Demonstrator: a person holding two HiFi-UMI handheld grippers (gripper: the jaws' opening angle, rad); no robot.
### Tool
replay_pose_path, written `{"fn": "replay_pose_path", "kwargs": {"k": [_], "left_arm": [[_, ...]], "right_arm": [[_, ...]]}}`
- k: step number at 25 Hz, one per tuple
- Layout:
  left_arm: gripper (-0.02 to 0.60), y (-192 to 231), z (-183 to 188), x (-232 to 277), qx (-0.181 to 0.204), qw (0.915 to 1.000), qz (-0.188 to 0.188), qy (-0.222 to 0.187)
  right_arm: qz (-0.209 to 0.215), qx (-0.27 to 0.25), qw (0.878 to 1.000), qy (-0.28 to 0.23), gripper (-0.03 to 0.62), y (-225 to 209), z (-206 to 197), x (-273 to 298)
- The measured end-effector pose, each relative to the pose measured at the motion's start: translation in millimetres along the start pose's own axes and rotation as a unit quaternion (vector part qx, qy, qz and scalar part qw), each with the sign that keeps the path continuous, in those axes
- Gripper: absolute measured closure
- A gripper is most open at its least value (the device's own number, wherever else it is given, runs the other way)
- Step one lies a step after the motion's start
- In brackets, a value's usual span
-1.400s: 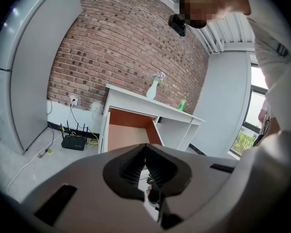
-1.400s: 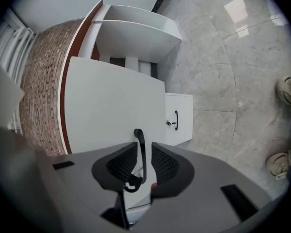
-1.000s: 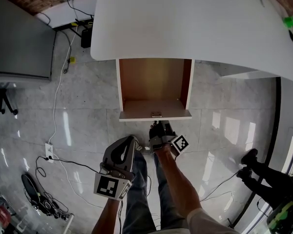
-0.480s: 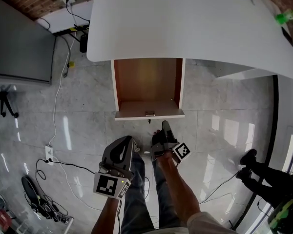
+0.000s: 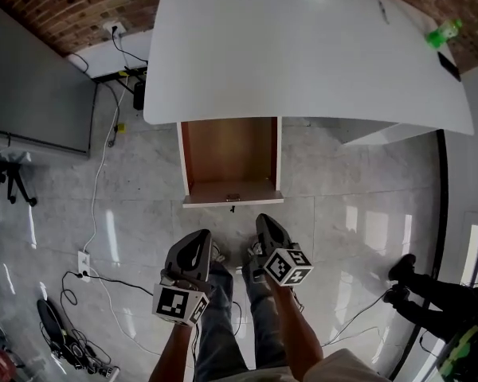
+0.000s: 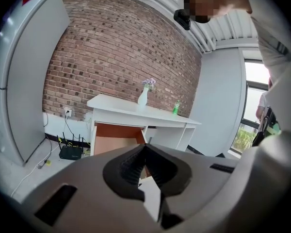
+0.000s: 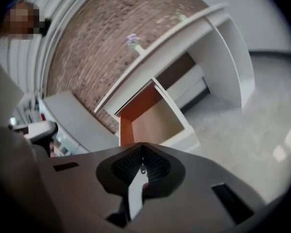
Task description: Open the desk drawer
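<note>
Ahead of the closed, empty jaws of left gripper (image 5: 200, 237) and right gripper (image 5: 264, 220), the drawer (image 5: 229, 161) stands out; rigid, probably light, best gripped at its small front handle (image 5: 233, 198)

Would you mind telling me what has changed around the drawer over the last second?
The right gripper has drawn back from the front of the drawer toward the person and rolled over. Its jaws are now shut on nothing. The drawer stays pulled out from the desk, and the left gripper stays shut in much the same place.
</note>
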State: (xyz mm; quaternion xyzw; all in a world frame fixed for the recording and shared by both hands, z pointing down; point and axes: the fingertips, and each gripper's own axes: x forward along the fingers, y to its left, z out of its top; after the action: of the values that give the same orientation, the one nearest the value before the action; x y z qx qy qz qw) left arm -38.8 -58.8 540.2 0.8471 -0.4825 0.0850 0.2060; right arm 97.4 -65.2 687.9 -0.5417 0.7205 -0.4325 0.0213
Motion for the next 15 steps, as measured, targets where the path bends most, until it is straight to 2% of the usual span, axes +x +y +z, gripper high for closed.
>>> {"fn": "replay_pose_path", "kwargs": {"k": [1,3,5,7,11,15], "left_arm": [[0.569,-2.7,6.3,-2.2,0.002,1.0,0.003,-0.002],[0.569,-7.8,19.7,-7.0,0.005,0.9999,0.008,-0.007],[0.569,-11.1,34.1,-10.8,0.009,0.9998,0.015,-0.012],[0.569,-14.4,50.2,-13.7,0.017,0.9994,0.023,-0.02],[0.569,-30.1,79.2,-24.7,0.028,0.9987,0.031,-0.03],[0.569,-51.2,92.6,-36.5,0.023,0.9986,0.033,-0.033]], "right_arm": [[-0.009,-0.073,0.997,0.002,0.577,8.8,11.6,-9.8],[-0.02,-0.211,0.977,-0.002,0.577,31.6,35.8,-30.1],[-0.019,-0.293,0.956,-0.019,0.577,54.7,61.2,-47.8],[-0.019,-0.329,0.943,-0.039,0.577,70.7,86.1,-61.1],[-0.019,-0.366,0.929,-0.057,0.577,96.5,121.9,-88.8],[-0.005,-0.376,0.923,-0.076,0.577,123.2,155.2,-119.5]]}}
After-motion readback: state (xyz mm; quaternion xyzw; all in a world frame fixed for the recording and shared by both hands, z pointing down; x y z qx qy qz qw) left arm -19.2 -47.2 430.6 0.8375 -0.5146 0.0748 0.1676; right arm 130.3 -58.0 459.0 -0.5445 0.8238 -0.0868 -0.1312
